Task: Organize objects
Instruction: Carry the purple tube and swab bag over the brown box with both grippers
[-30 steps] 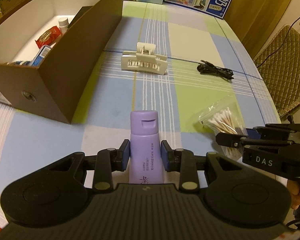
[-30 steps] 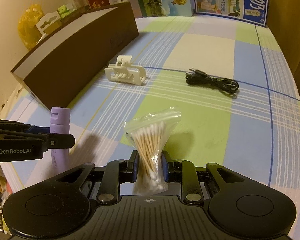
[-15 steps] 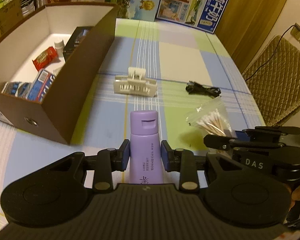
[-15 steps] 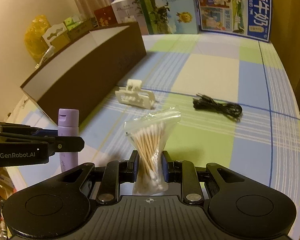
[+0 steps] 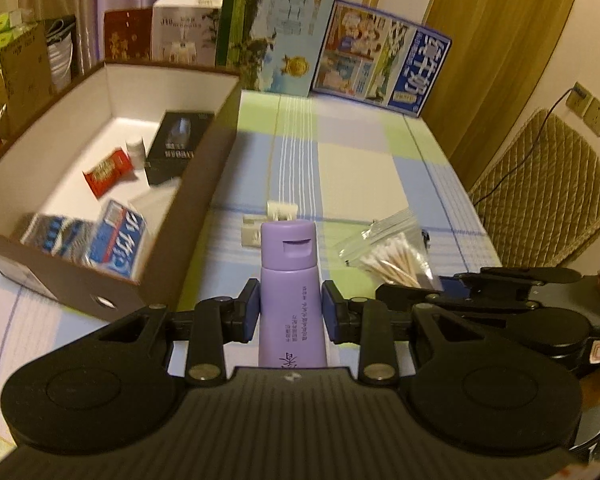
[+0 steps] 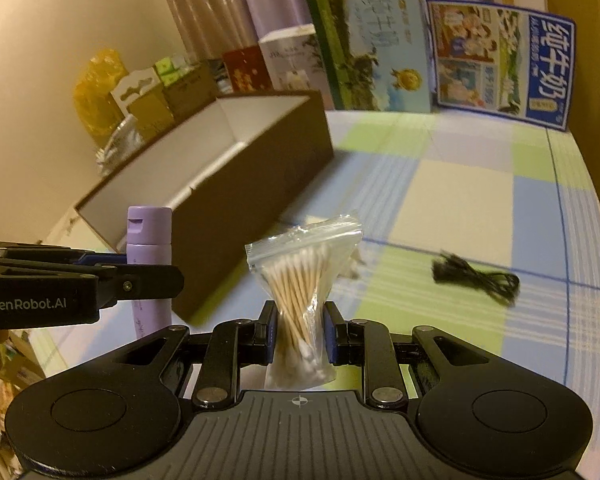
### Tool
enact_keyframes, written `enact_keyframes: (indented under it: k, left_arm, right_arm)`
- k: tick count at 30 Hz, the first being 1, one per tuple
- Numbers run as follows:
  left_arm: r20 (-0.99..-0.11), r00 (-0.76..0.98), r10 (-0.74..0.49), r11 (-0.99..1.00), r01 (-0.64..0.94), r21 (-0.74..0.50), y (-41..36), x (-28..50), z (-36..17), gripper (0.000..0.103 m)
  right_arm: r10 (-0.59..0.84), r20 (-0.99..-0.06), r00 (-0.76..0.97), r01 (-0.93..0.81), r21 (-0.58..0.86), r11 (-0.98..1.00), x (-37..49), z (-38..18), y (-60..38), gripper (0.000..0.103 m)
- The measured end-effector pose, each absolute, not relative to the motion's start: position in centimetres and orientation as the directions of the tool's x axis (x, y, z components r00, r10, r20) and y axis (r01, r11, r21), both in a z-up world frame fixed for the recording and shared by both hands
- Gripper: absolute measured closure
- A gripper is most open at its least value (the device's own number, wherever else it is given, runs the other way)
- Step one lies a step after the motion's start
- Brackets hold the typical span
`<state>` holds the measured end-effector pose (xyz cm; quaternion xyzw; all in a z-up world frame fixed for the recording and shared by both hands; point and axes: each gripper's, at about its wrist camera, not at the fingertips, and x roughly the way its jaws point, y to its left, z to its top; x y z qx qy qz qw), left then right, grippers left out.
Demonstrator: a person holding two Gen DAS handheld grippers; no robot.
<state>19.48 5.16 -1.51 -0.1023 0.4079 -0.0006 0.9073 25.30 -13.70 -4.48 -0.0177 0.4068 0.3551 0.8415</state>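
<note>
We hold the purple tube (image 5: 293, 288) upright in the left gripper (image 5: 289, 312), its blue pads nearly closed and pressing on the tube's sides, and the bag of cotton swabs (image 6: 300, 280) in the right gripper (image 6: 299, 334), pinched tight at the bag's narrow waist. Against a second ago both loads have come up off the checked tablecloth (image 6: 460, 208) and we now look further down the table: the picture boxes (image 5: 380, 60) at its far edge and the curtain behind them fill the top of both views, which showed little of them before. The grips themselves are unchanged. The open brown box (image 5: 188, 184) along the table's left edge now shows its inside in the left view: a red packet (image 5: 108, 170), a black carton (image 5: 178, 146), a small white bottle (image 5: 136, 152) and blue packs (image 5: 118, 244). The white clip (image 5: 278, 216) lies mostly hidden behind the tube's cap. The black cable (image 6: 476, 278) lies well apart, toward the right edge
</note>
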Motion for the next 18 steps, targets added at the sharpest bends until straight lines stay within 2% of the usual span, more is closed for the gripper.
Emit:
enact_keyframes:
  k: [18]
  left_arm:
    - [-0.674, 0.739, 0.009, 0.977, -0.149, -0.15, 14.2, 19.8, 3.2, 0.076]
  right_arm:
    - [0.7, -0.596, 0.393, -0.709, 0.288, 0.643, 26.5, 0.2, -2.7, 0.082]
